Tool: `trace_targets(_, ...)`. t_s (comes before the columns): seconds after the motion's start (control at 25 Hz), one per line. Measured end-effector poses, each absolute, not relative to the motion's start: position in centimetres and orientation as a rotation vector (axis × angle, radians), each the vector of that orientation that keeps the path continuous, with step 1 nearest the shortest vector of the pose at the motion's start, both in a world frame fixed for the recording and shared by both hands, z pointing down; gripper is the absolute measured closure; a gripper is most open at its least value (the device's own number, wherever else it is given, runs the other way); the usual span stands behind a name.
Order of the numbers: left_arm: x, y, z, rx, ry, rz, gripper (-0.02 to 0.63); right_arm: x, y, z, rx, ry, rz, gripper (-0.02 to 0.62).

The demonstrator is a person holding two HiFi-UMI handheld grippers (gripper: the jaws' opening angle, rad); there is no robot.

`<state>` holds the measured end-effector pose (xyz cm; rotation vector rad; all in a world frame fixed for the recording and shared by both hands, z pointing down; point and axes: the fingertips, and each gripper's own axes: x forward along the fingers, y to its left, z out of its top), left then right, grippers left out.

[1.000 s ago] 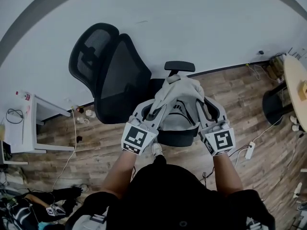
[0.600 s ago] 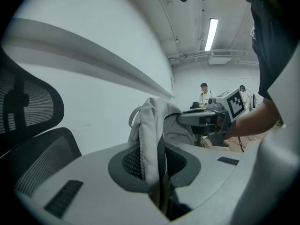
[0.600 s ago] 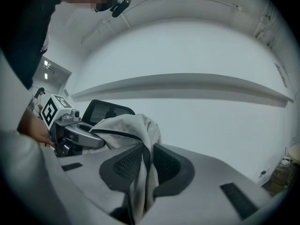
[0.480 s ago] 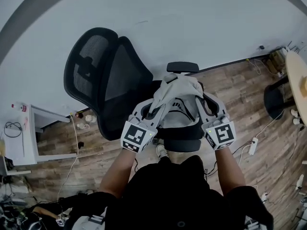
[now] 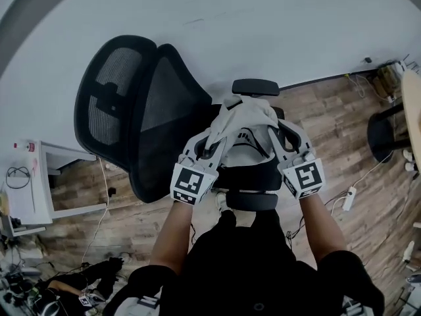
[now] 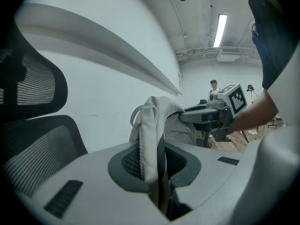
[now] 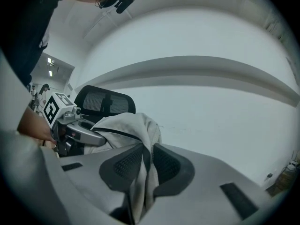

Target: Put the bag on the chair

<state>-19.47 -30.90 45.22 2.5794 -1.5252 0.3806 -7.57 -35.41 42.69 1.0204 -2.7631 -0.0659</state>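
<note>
A pale grey cloth bag (image 5: pixel 247 125) with dark straps hangs above the seat of a black mesh office chair (image 5: pixel 151 124). My left gripper (image 5: pixel 214 143) is shut on the bag's left side, with cloth pinched between its pads (image 6: pixel 151 161). On the bag's right side my right gripper (image 5: pixel 279 137) is shut on cloth too, which runs down between its pads (image 7: pixel 143 165). The bag (image 6: pixel 159 121) bulges between both grippers, and in the right gripper view the bag (image 7: pixel 126 125) shows with the chair back behind it. The seat is mostly hidden under the bag.
The chair's armrest (image 5: pixel 255 87) is just beyond the bag, near the white wall (image 5: pixel 276 25). A white desk (image 5: pixel 39 183) stands at the left, a round table (image 5: pixel 411 110) at the right edge. Cables and a power strip (image 5: pixel 348 199) lie on the wood floor.
The chair has come closer beneath me and its back looms larger at the left. Both grippers stay shut on the bag, now over the seat.
</note>
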Motion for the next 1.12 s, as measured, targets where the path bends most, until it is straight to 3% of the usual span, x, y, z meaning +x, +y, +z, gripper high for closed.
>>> trace_targets(1.12, -21.1, -38.8, 59.3, 2.164, -1.671, 0.553, 0.531, -10.3, -45.6, 56.9, 0.556, -2.668, -0.003, 0.514)
